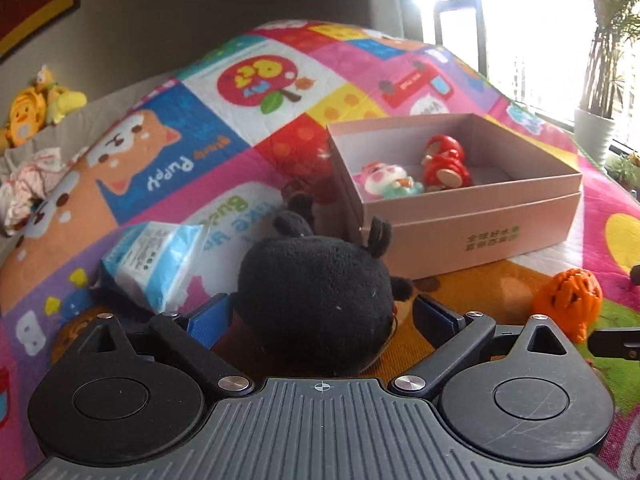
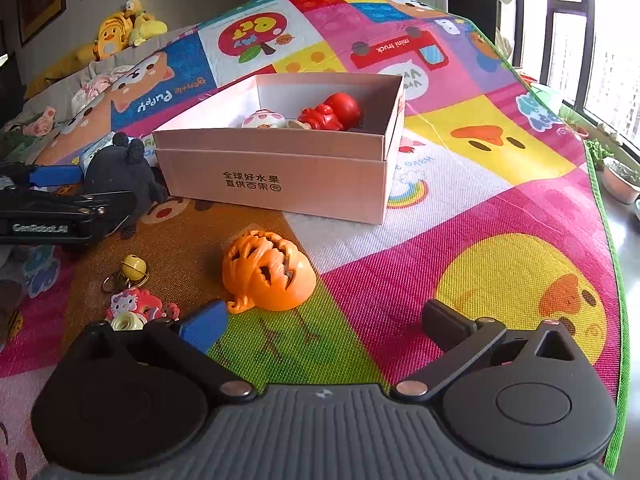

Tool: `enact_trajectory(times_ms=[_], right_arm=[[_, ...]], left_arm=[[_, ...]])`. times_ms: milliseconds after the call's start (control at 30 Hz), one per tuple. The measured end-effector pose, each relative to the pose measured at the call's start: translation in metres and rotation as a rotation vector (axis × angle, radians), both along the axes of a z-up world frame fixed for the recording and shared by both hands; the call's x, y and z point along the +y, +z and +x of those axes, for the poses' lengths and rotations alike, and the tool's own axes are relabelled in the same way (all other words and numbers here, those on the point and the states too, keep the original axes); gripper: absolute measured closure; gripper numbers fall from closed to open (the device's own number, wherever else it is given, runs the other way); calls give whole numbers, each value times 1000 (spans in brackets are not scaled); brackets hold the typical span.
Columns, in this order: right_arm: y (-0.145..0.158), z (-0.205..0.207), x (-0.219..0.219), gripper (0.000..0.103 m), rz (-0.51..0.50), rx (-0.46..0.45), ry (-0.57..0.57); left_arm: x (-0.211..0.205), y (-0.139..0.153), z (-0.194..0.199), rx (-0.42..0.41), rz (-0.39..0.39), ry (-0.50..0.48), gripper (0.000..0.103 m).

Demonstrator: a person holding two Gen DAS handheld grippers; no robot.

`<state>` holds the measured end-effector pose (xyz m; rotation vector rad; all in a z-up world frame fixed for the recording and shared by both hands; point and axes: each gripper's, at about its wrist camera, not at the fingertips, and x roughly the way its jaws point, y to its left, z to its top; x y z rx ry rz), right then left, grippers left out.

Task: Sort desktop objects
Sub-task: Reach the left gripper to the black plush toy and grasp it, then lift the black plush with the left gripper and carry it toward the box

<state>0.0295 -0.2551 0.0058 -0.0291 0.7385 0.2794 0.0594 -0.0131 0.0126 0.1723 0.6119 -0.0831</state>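
Your left gripper (image 1: 320, 312) stands with its jaws spread wide, and the black plush toy (image 1: 316, 300) sits right between the two fingers; the blue pad (image 1: 208, 322) on one side lies just beside the plush flank, while the dark finger (image 1: 434, 320) on the other side stands apart from it with mat showing between — so nothing is being squeezed; the toy rests on the play mat (image 1: 180, 196), released. The plush is a round, fuzzy black body with small stubby ears or limbs poking up at its far side; it lies just in front of the near corner of the pink cardboard box (image 1: 472, 228), close to it, though you cannot tell whether they touch.

Your right gripper (image 2: 324, 324) is likewise spread open with nothing between its fingers; the orange pumpkin toy (image 2: 270, 270) — a carved, grinning shell lying tilted on the mat — sits just beyond the blue-padded fingertip (image 2: 204, 326), near it but not gripped.

Inside the box lie a red figure (image 1: 446, 164) and a pink-and-white figure (image 1: 384, 182), side by side; a blue-and-white packet (image 1: 154, 260) lies on the mat beside the plush; a yellow bell (image 2: 134, 266) and a pink keychain charm (image 2: 138, 308) rest near your right gripper's blue side.
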Motion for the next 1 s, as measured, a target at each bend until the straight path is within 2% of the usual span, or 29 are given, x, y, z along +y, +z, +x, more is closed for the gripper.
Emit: enact_trajectory(times_ms=[100,200,300,367,500,567,633,700,733,800,900,1000], right_arm=[[0,0,-1,0,9,-1,-7],[0,1,-5,0,34,-2,-11],[0,1,-10,0,64,-5,-14],[1,0,-13,0,82,-8,-20],[1,0,-16,0,108,-11,-31],[2,0,-16,0,110,-13,-31],[1,0,-17,0,116,-13,-31],[1,0,-18,0,123,-13,-33],[1,0,-18,0,125,-12,-34],[1,0,-19,0,124,-10,-36],[1,1,-17,0,118,-7,-36],[1,1,-17,0,115,-5,-36]], left_arm=[[5,-3,2,30,-11,8,21],[9,9,-14,30,37,-52,21],[5,25,-37,9,192,-142,21],[0,33,-56,4,338,-223,21],[-6,33,-86,61,622,-380,20],[-8,26,-96,99,719,-442,19],[-10,16,-99,120,772,-483,17],[-15,8,-97,126,756,-492,16],[-17,6,-95,122,722,-491,14],[-23,6,-89,112,635,-494,7],[-31,17,-88,81,501,-518,7],[-33,35,-92,50,322,-545,7]])
